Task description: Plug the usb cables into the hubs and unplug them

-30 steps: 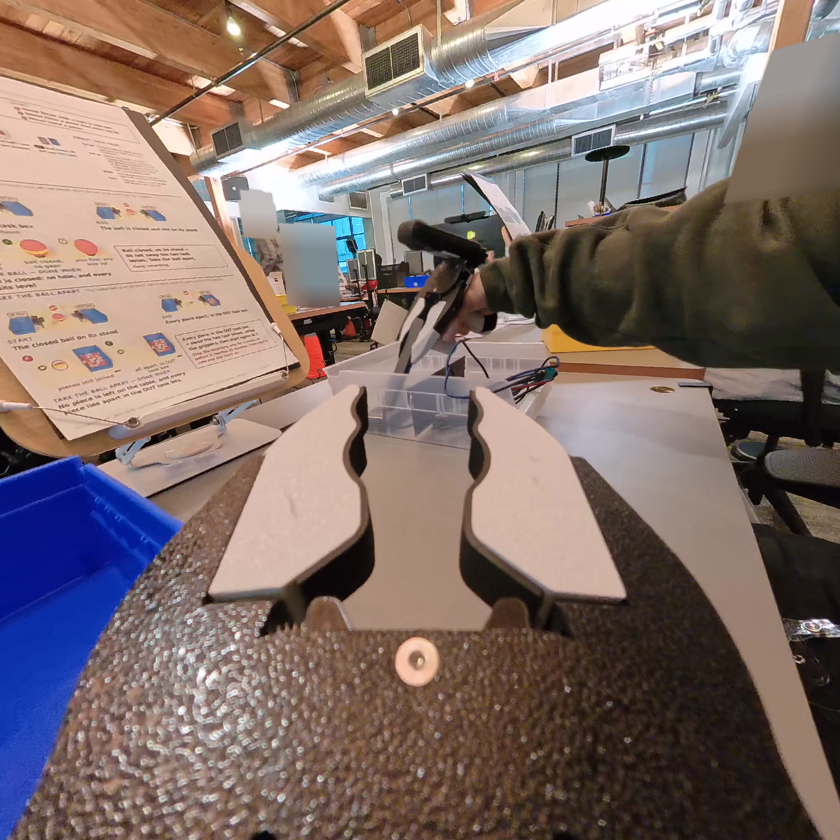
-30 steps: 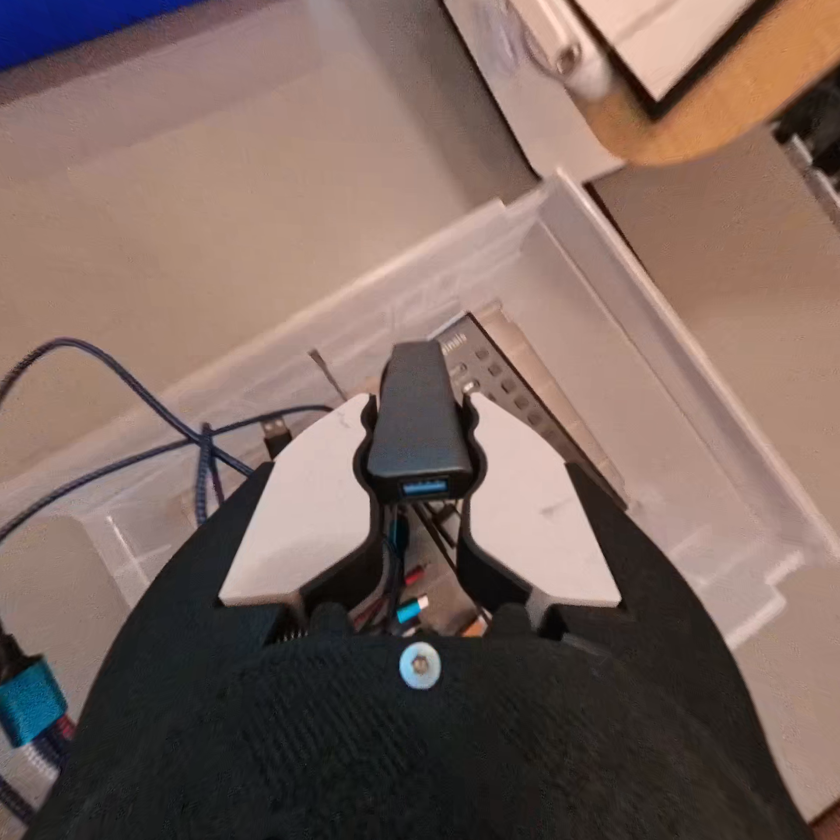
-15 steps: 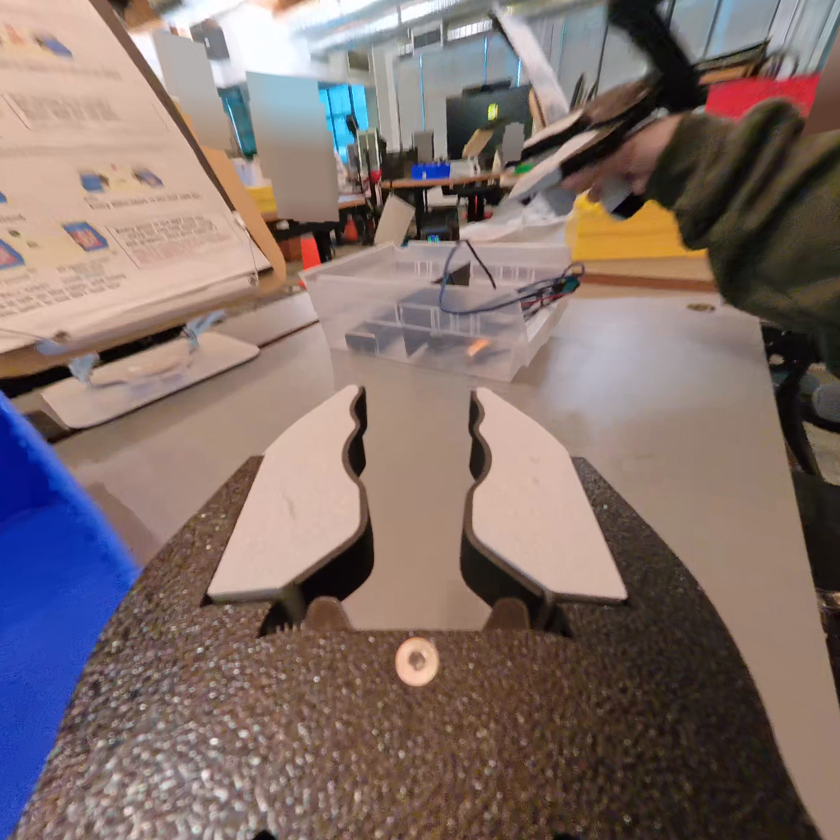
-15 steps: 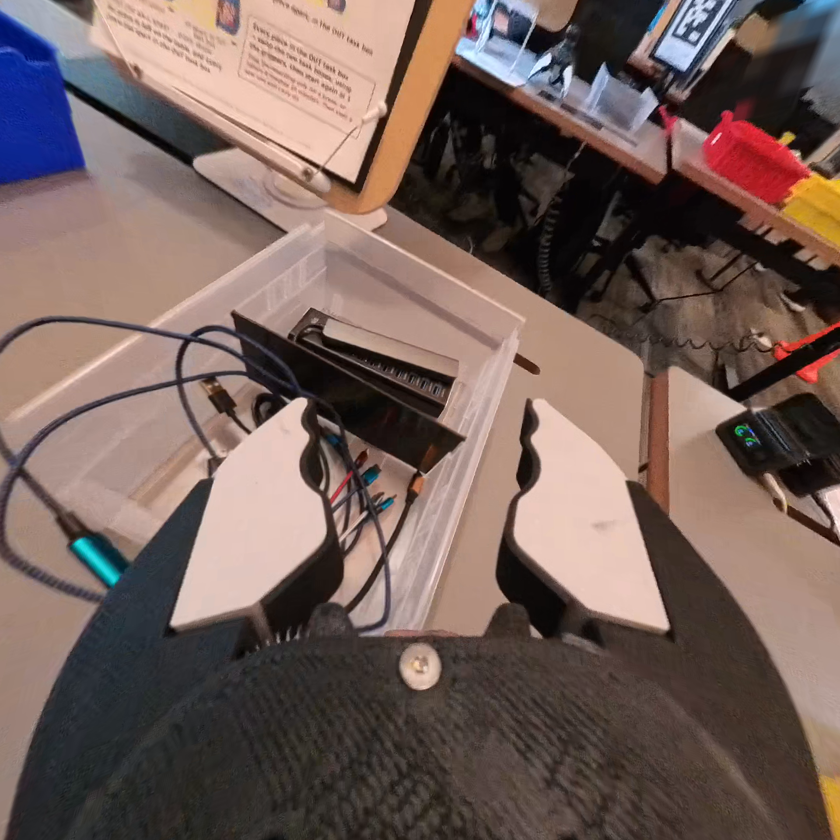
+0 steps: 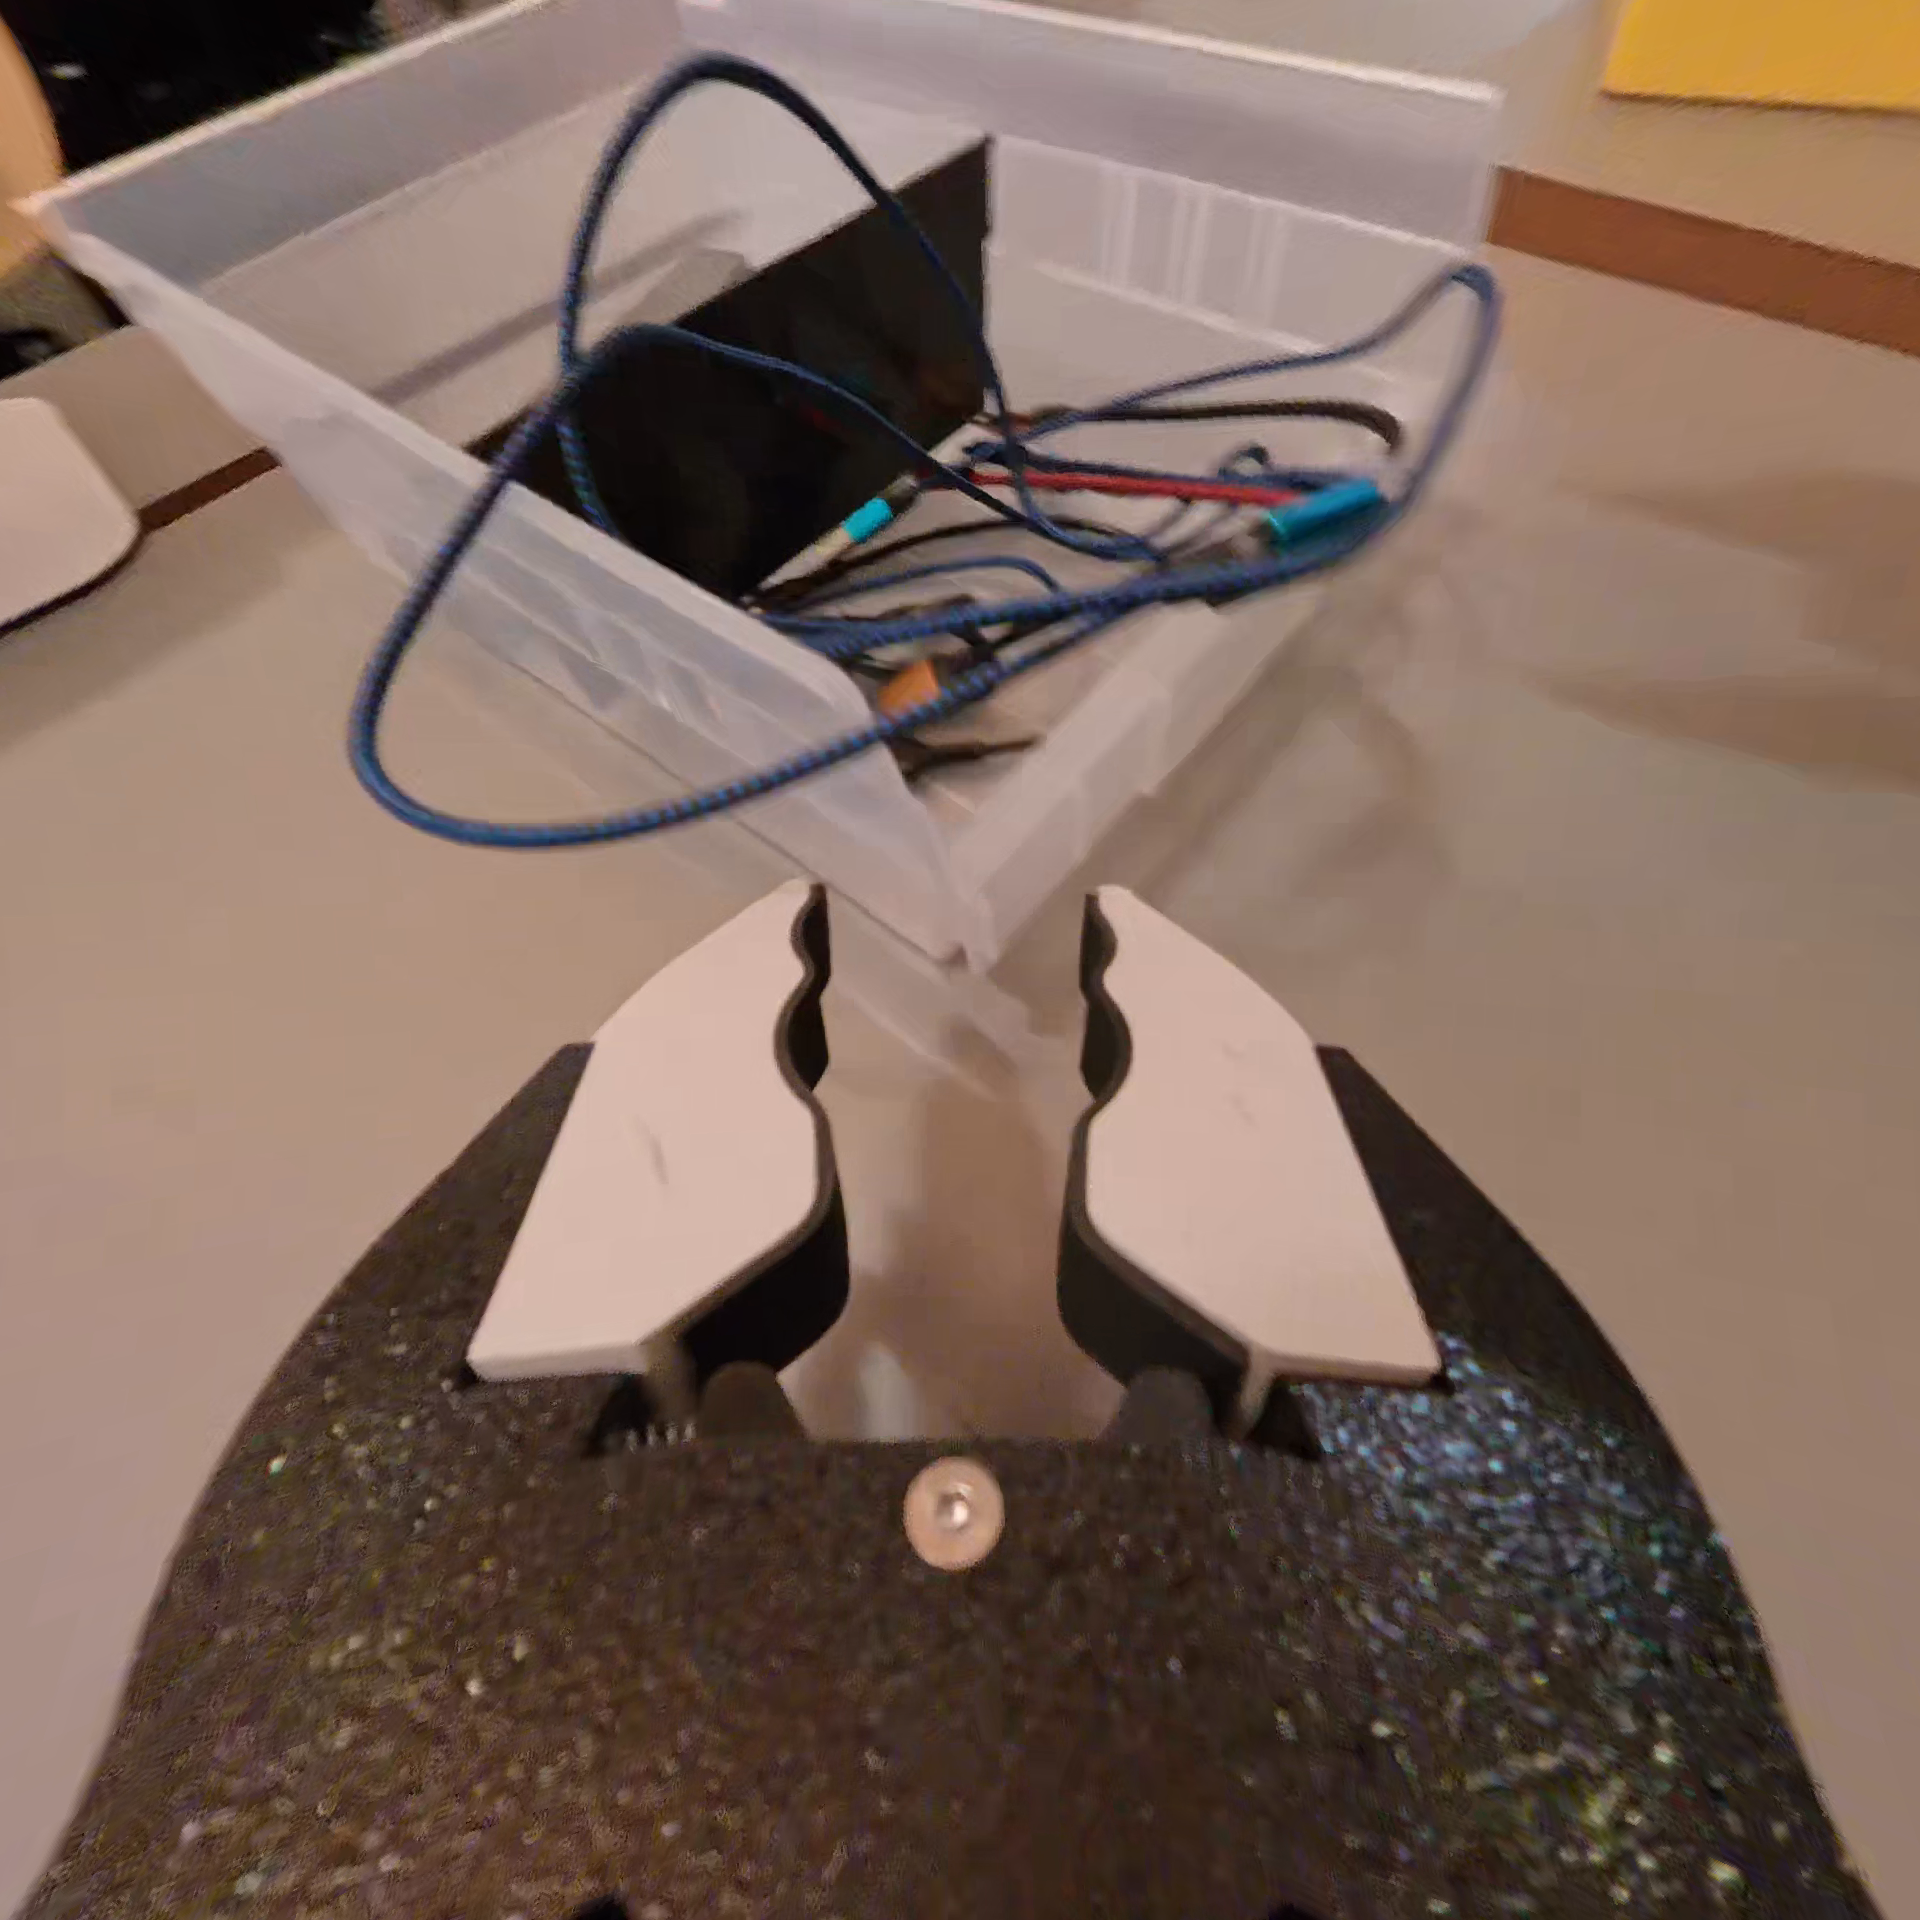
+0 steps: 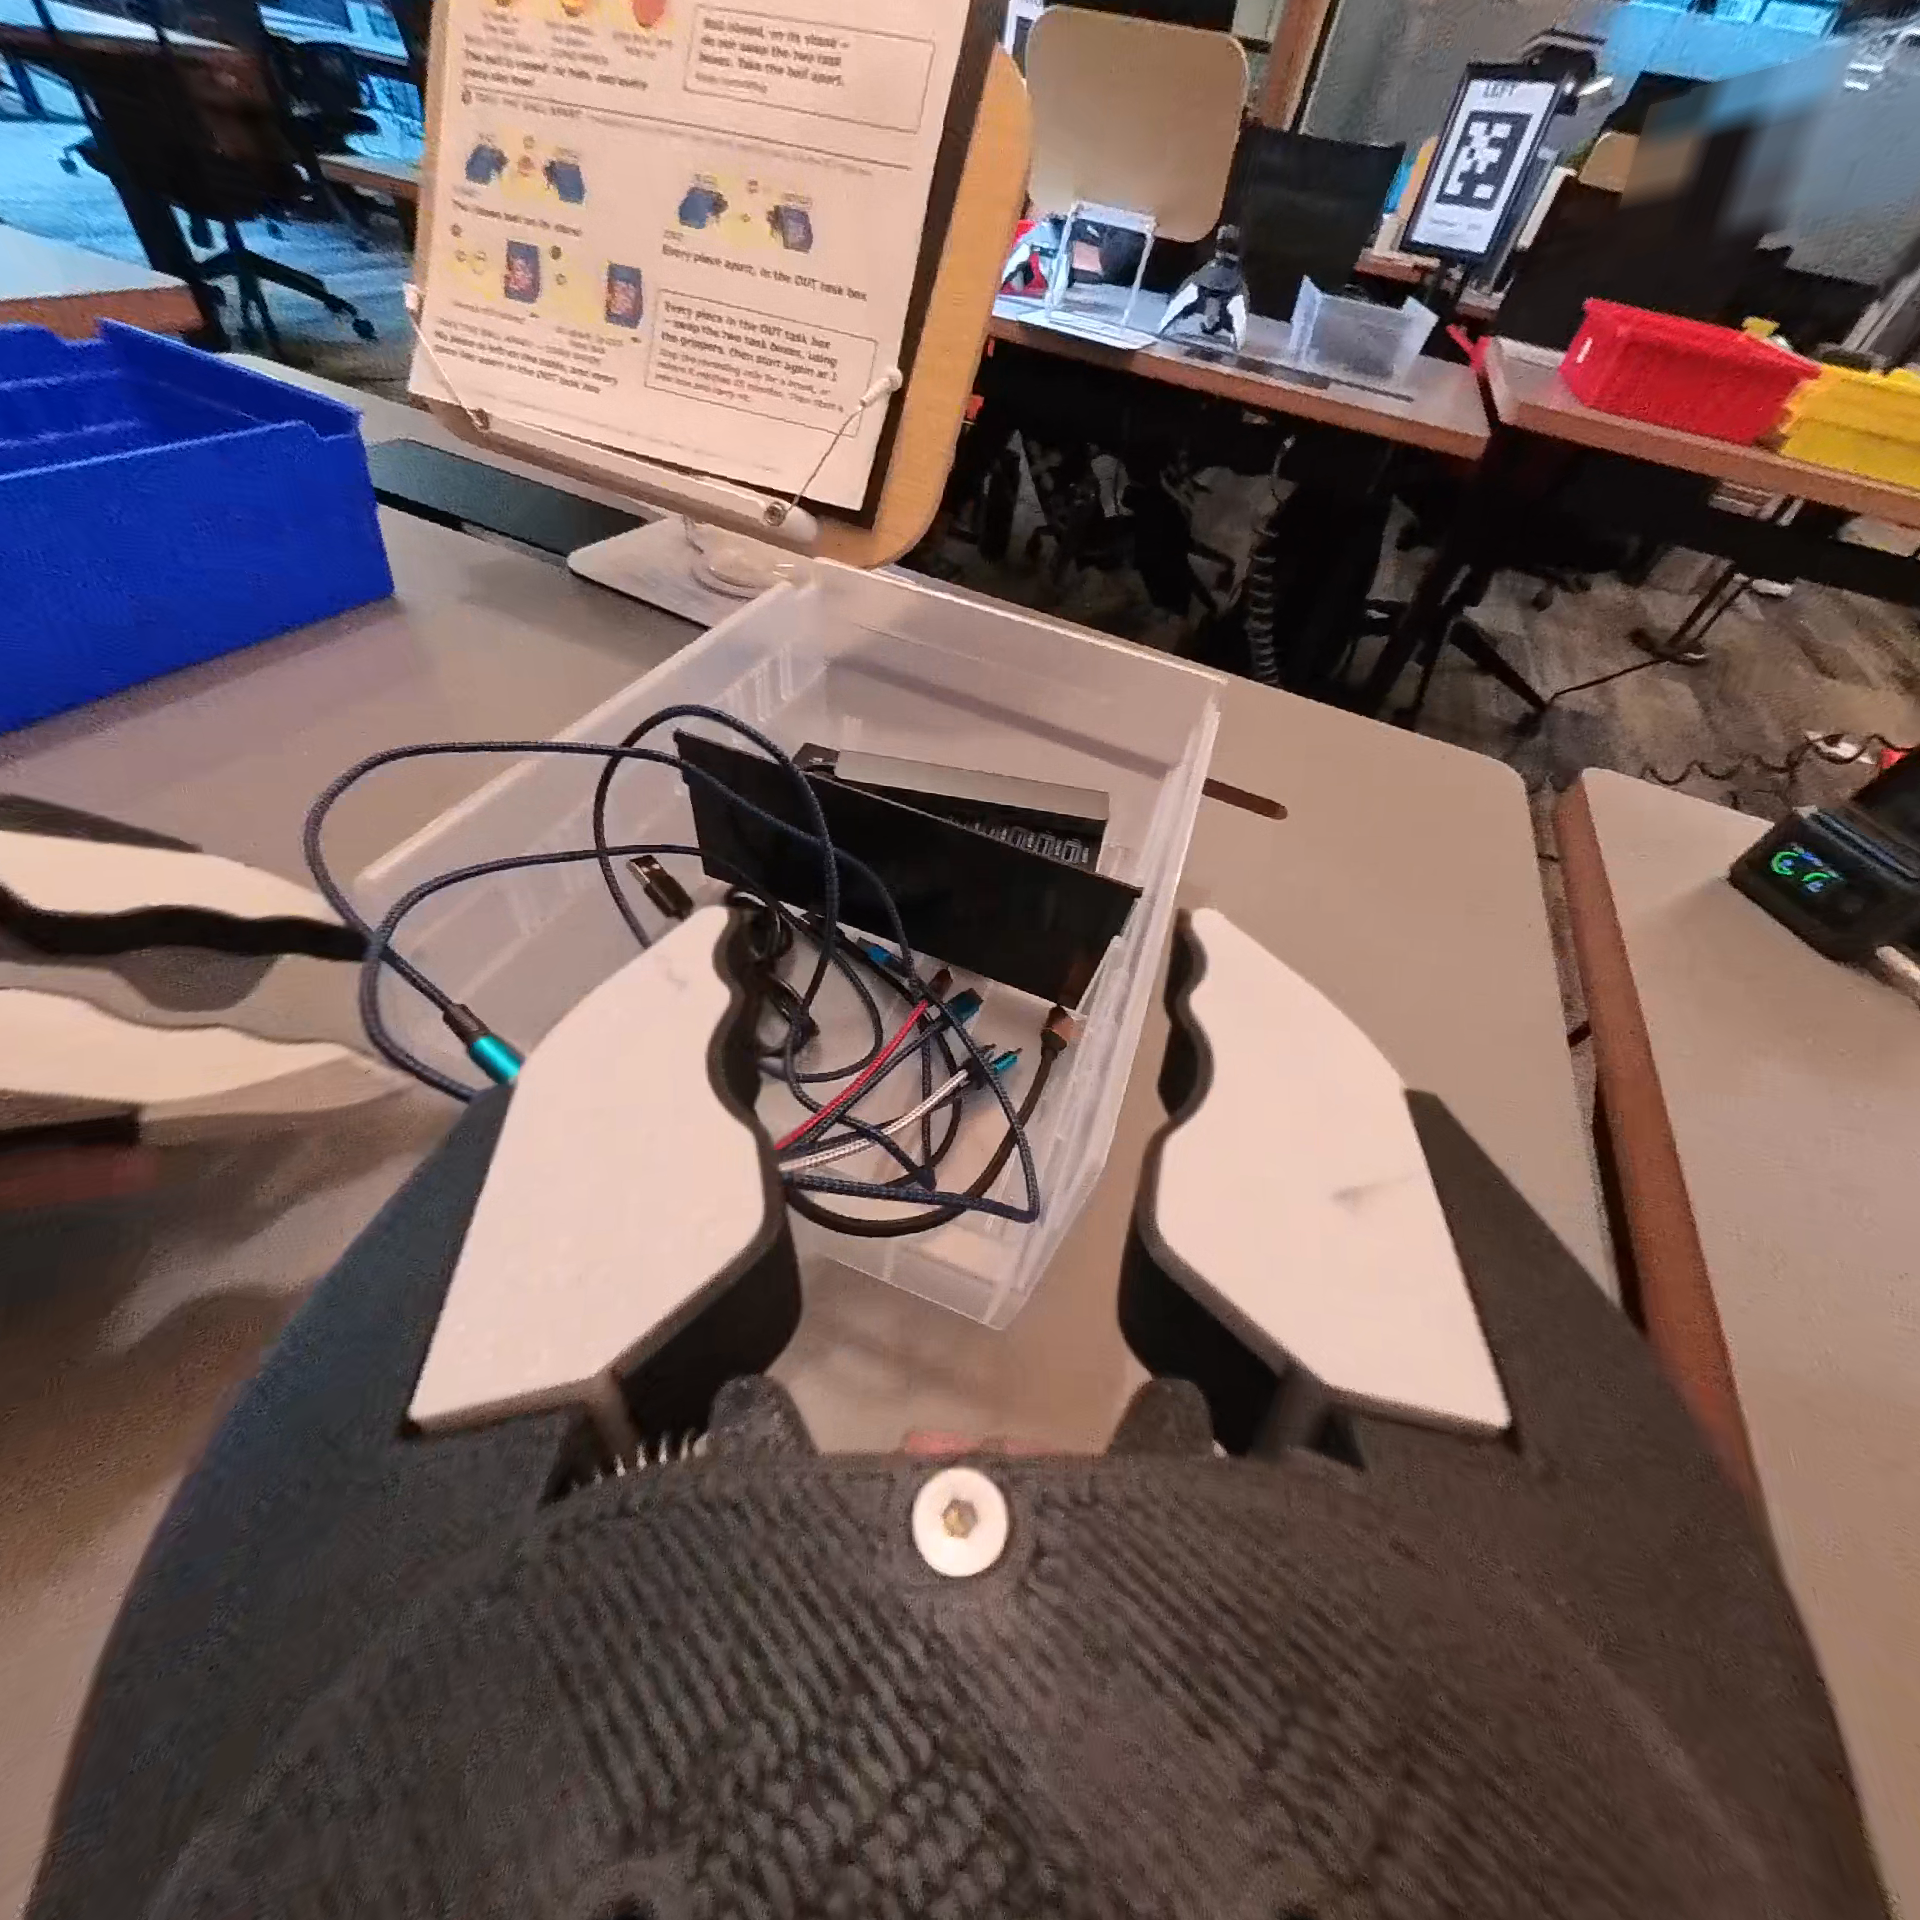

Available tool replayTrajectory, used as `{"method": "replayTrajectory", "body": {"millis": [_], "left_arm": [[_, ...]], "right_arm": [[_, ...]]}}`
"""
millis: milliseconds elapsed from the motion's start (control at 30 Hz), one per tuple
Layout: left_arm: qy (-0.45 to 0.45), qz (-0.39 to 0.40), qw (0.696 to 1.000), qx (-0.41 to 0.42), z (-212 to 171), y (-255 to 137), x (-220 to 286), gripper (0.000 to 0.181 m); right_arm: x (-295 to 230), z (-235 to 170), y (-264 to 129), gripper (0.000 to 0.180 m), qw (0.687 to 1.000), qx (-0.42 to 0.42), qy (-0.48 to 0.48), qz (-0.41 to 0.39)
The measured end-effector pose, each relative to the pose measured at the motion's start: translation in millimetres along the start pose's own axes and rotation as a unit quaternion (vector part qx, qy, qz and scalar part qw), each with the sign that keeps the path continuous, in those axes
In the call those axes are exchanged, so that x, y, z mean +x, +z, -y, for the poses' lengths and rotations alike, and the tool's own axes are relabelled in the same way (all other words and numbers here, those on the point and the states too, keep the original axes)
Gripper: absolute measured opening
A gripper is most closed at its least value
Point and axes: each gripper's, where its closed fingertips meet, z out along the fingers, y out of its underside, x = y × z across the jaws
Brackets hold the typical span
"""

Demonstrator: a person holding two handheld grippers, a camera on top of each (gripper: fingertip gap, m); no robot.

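Observation:
A clear plastic bin (image 5: 343, 343) holds tangled USB cables and dark hubs. A blue braided cable (image 5: 582, 821) loops out over its near wall; a teal plug (image 5: 1330, 514) lies at its right side. My left gripper (image 5: 951, 914) is open and empty, its fingertips on either side of the bin's near corner. My right gripper (image 6: 951, 925) is open wide and empty, held back above the bin (image 6: 997, 644). A black hub (image 6: 935, 883) leans inside with a grey hub (image 6: 977, 805) behind it. The left gripper (image 6: 312, 940) shows at the left edge there.
A blue bin (image 6: 177, 520) stands at the far left. An instruction sheet on a wooden stand (image 6: 675, 260) rises behind the clear bin. A small device with a green display (image 6: 1829, 894) sits on the table to the right. Red (image 6: 1683, 374) and yellow (image 6: 1860, 416) baskets stand farther back. The left tips stand about 7 cm off the teal plug (image 5: 1330, 514).
My right gripper let go of the small black hub, opened wide and pulled back from the bin. My left gripper moved forward and down to the bin's near corner.

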Motion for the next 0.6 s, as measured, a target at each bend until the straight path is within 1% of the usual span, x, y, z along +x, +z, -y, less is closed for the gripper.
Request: {"method": "replayTrajectory", "body": {"millis": [100,200,267,300,333,367,400,467,600], "left_arm": [[-0.027,0.053,0.998,0.012,15.7,11.9,-20.6,0.035],[-0.025,0.057,0.998,0.000,23.1,21.8,-26.3,0.035],[-0.003,0.076,0.997,-0.011,26.1,26.4,-33.1,0.040],[-0.007,0.090,0.996,-0.015,29.1,28.0,-38.1,0.042],[-0.028,0.091,0.995,-0.003,35.0,29.8,-40.0,0.041],[-0.065,0.075,0.995,0.009,40.5,30.6,-38.3,0.039],[-0.088,0.069,0.994,0.007,41.8,31.6,-39.8,0.037],[-0.068,0.080,0.994,-0.001,40.7,37.2,-46.9,0.040],[-0.056,0.126,0.990,-0.027,39.2,48.2,-66.0,0.035]], "right_arm": [[-1.0,4.5,-1.7,0.076,1.000,0.012,0.004,0.011],[-1.1,10.3,-2.4,0.075,0.999,0.024,0.014,0.019],[-3.6,13.5,-2.3,0.074,0.999,0.031,0.017,0.025],[-5.5,13.9,-1.2,0.074,0.999,0.030,0.016,0.029],[-8.4,12.8,-0.3,0.074,0.999,0.028,0.013,0.034],[-11.7,12.1,0.4,0.074,0.999,0.024,0.008,0.038],[-15.0,11.9,0.8,0.075,0.999,0.020,0.002,0.042],[-21.2,13.8,0.2,0.075,0.999,0.016,-0.010,0.047],[-33.4,23.2,-3.2,0.075,0.998,0.028,-0.026,0.058]]}}
